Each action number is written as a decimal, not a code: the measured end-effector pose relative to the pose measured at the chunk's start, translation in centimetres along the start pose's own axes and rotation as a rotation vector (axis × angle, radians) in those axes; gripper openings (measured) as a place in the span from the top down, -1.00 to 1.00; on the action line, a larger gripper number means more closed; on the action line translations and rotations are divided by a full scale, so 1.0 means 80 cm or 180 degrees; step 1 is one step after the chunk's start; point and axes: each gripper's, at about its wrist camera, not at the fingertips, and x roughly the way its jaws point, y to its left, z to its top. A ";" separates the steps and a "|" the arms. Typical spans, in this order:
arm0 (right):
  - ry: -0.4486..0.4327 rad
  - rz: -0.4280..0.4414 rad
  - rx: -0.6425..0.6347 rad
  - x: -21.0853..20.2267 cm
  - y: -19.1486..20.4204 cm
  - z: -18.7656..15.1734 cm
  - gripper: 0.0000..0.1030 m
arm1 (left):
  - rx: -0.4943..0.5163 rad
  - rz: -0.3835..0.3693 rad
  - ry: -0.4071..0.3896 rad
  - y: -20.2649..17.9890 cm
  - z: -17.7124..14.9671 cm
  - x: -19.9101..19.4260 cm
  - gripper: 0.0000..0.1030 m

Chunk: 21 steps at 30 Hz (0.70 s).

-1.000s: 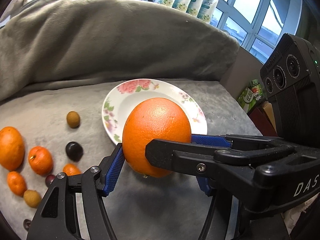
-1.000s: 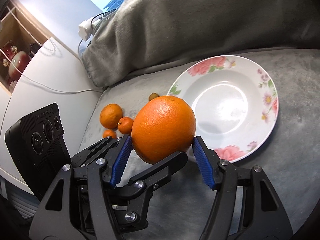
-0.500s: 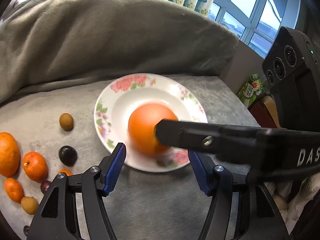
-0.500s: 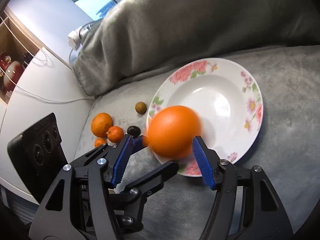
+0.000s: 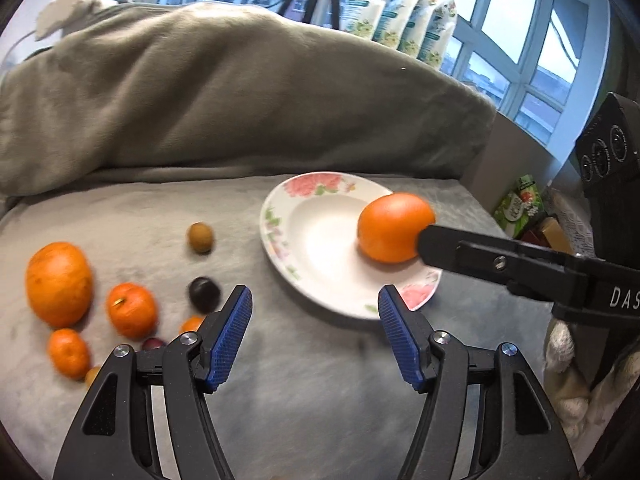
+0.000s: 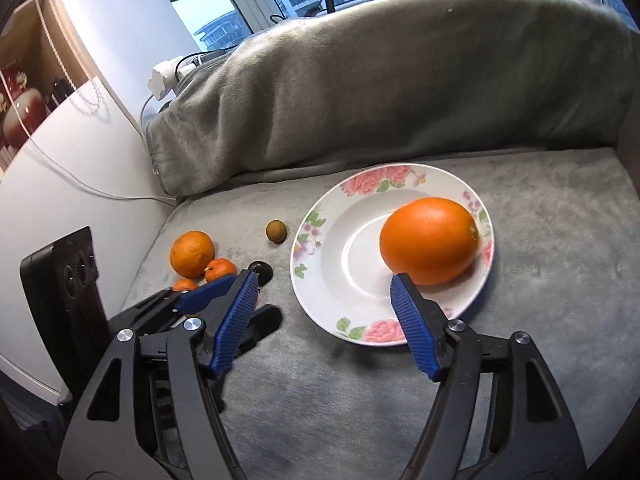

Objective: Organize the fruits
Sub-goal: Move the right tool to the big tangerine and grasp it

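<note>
The large orange (image 6: 430, 240) is sitting on the floral plate (image 6: 344, 304), free of both tools. The right gripper (image 6: 322, 304) and left gripper (image 5: 314, 320) are both standing wide apart, gripping nothing. Smaller fruits (image 6: 192, 254) are lying on the grey blanket (image 6: 540, 320) left of the plate.

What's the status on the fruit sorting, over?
Left gripper open, empty. Right gripper open, empty. Big orange sits on the floral plate. Smaller fruits wait on the grey blanket; nothing blocking.

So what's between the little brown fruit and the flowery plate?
Nothing. In the right wrist view, only bare grey blanket lies between the small brown fruit and the plate. The dark fruit sits nearer the camera, off that line.
</note>
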 end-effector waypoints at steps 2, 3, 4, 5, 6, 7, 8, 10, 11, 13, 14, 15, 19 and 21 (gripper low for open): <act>-0.0016 -0.0026 -0.0017 -0.002 0.003 -0.002 -0.40 | -0.0013 0.0080 -0.0019 0.006 -0.003 -0.006 -0.27; -0.0021 -0.0039 -0.0018 -0.002 0.004 -0.003 -0.40 | -0.0042 0.0121 -0.0029 0.010 -0.005 -0.011 -0.27; -0.0033 -0.0060 -0.0032 -0.003 0.006 -0.004 -0.40 | -0.0083 0.0158 -0.0031 0.015 -0.006 -0.014 -0.27; -0.0046 -0.0094 -0.0059 -0.004 0.008 -0.006 -0.40 | -0.0110 0.0179 -0.0025 0.020 -0.007 -0.017 -0.27; -0.0053 -0.0128 -0.0086 -0.005 0.010 -0.008 -0.40 | -0.0139 0.0214 -0.0015 0.024 -0.008 -0.020 -0.27; -0.0060 -0.0180 -0.0133 -0.006 0.013 -0.009 -0.40 | -0.0163 0.0260 -0.0014 0.030 -0.010 -0.026 -0.27; -0.0065 -0.0208 -0.0168 -0.006 0.016 -0.011 -0.40 | -0.0167 0.0303 -0.0021 0.034 -0.012 -0.031 -0.27; -0.0062 -0.0262 -0.0252 -0.006 0.023 -0.014 -0.41 | -0.0160 0.0411 -0.0051 0.042 -0.017 -0.042 -0.27; -0.0058 -0.0279 -0.0285 -0.006 0.026 -0.016 -0.41 | -0.0160 0.0467 -0.0064 0.048 -0.020 -0.049 -0.27; -0.0047 -0.0297 -0.0331 -0.005 0.032 -0.018 -0.41 | -0.0186 0.0594 -0.0046 0.059 -0.026 -0.058 -0.27; -0.0040 -0.0302 -0.0359 -0.004 0.036 -0.019 -0.42 | -0.0208 0.0653 -0.0031 0.065 -0.030 -0.062 -0.27; -0.0038 -0.0309 -0.0378 -0.003 0.038 -0.020 -0.42 | -0.0247 0.0719 -0.0011 0.074 -0.034 -0.067 -0.27; -0.0009 -0.0313 -0.0480 0.005 0.052 -0.023 -0.43 | -0.0420 0.0866 0.0063 0.106 -0.049 -0.080 -0.27; 0.0023 -0.0285 -0.0523 0.010 0.060 -0.025 -0.49 | -0.0528 0.0843 0.0086 0.125 -0.057 -0.087 -0.27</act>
